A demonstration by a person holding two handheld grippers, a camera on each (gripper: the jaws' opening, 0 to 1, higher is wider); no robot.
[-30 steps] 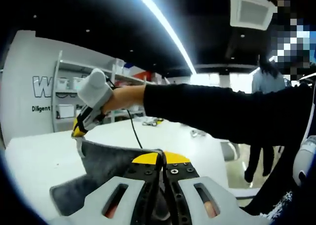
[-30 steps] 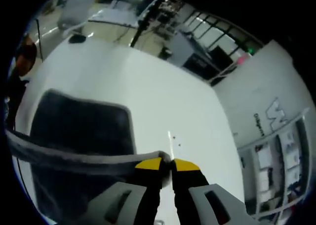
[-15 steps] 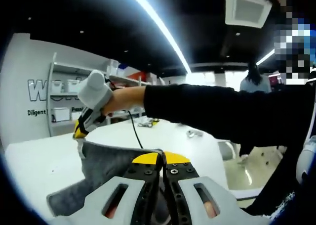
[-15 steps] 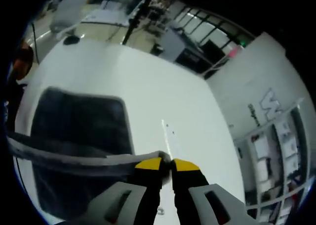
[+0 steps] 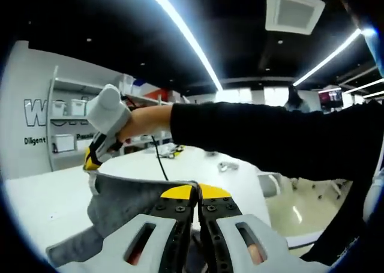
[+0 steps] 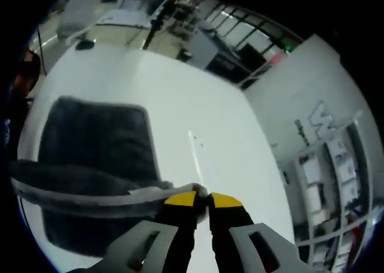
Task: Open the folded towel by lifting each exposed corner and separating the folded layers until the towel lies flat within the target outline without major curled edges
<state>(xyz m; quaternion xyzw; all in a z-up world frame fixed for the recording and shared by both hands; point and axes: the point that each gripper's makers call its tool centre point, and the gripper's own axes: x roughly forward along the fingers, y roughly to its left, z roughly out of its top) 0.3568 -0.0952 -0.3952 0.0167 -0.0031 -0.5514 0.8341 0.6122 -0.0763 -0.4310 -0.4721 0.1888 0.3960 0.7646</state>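
You have the towel (image 5: 129, 195) pinched at two corners and raised off the table (image 6: 198, 117), so the step in hand looks like the spread: draw the grippers apart evenly until the top edge between them runs taut, keep both at the same height, and lower so the hanging part touches down first and the cloth rolls out flat rather than folding under itself. No target outline is visible on the white surface, so judge your placement by the table edges. In the left gripper view, the left gripper (image 5: 196, 192) has its yellow-tipped jaws closed together with grey cloth bunched right at and below the tips, and the right gripper (image 5: 92, 160) holds the far corner, the edge sagging slightly between them. In the right gripper view, the right gripper's jaws are closed on the pale hem, which runs off to the left from the tips, while the dark body of the towel hangs below over the table. Watch that sag: pull it out gently, without tugging a corner free of either grip.
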